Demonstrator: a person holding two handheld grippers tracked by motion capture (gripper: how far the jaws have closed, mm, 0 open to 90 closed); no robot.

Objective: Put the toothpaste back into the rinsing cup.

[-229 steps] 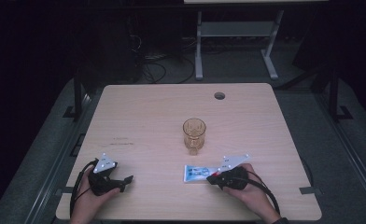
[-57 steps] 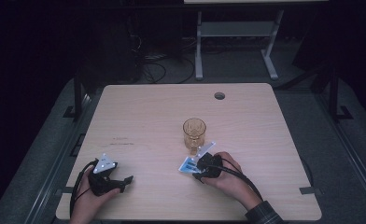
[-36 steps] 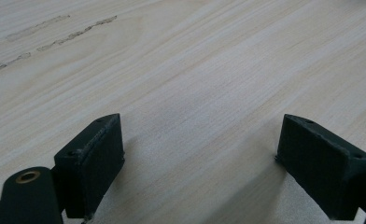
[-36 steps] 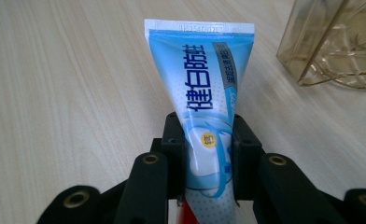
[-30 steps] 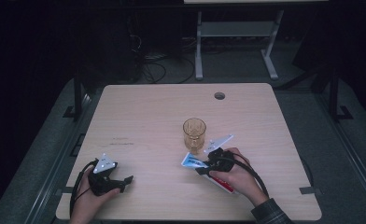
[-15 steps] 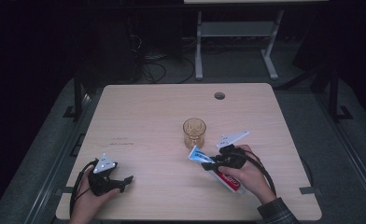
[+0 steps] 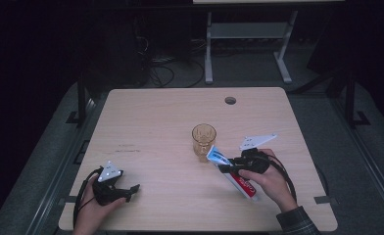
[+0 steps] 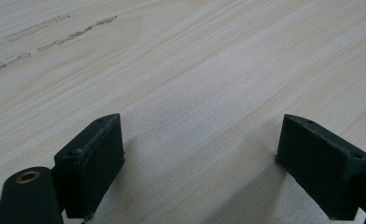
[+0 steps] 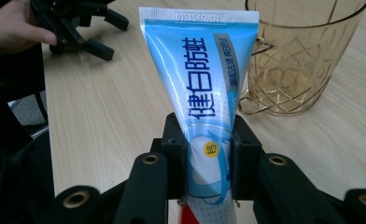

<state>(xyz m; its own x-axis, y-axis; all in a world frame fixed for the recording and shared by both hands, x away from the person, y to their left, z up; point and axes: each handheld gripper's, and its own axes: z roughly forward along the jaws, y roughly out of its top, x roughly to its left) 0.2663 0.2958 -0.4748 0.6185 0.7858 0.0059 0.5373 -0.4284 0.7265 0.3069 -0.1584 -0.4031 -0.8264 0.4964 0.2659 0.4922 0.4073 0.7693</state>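
- The right gripper, which rested near the table's front edge at the start, has swung in toward the amber glass cup.
- The toothpaste tube lay flat before; now it is clamped between the jaws, its crimped blue end angled up beside the cup, apparently lifted clear of the table.
- Its red cap end now points back under the right hand.

A glass cup stands near the middle of the bench. Just right of it, the right tongs clamp a toothpaste tube, whose crimped end reaches the cup's base. The left tongs rest at the bench's near left corner, well apart.
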